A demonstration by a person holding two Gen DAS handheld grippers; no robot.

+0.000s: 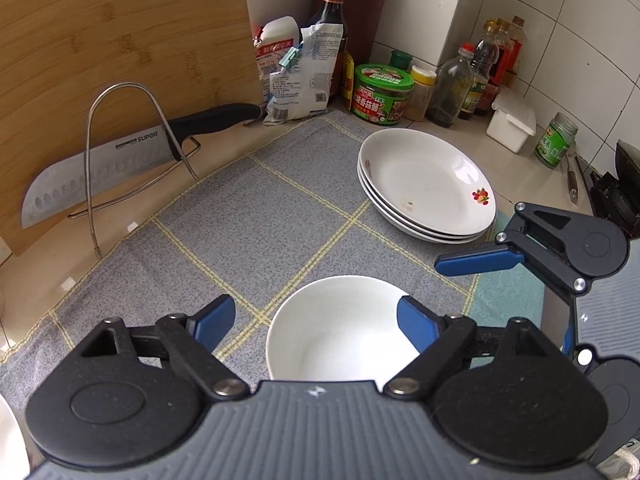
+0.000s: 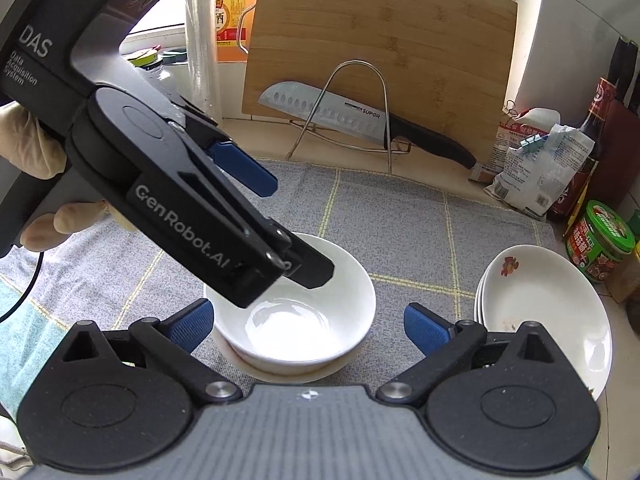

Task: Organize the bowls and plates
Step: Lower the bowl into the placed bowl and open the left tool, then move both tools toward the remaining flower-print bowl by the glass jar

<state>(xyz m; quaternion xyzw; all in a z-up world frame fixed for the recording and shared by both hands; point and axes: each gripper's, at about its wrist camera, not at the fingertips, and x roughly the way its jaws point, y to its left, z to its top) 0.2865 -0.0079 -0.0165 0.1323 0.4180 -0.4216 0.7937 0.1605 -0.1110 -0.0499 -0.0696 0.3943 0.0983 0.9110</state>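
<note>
3 white plates point(image 1: 430, 188) sit stacked on the grey checked cloth point(image 1: 240, 216) covering the bench, the top one printed with 2 small fruit motifs. near them stands 1 white bowl point(image 2: 294, 312), resting on what looks like another dish beneath it (only the right wrist view shows that lower rim). the left gripper point(image 1: 316, 322) has its fingers apart, the right-hand pad over the bowl's rim without pressing it; the right gripper point(image 2: 308, 326) has its fingers wide apart on either side of the bowl, clear of it. the right wrist view alone shows a gloved hand point(image 2: 32, 140) and the words "das data acquisition system" and "genrobot.ai" on the left gripper. 1 knife point(image 1: 100, 170) marked "supor" leans in a wire rack point(image 1: 132, 152) against 1 bamboo board point(image 1: 120, 32). the left wrist view alone shows a row of bottles and jars by the tiled wall.
</note>
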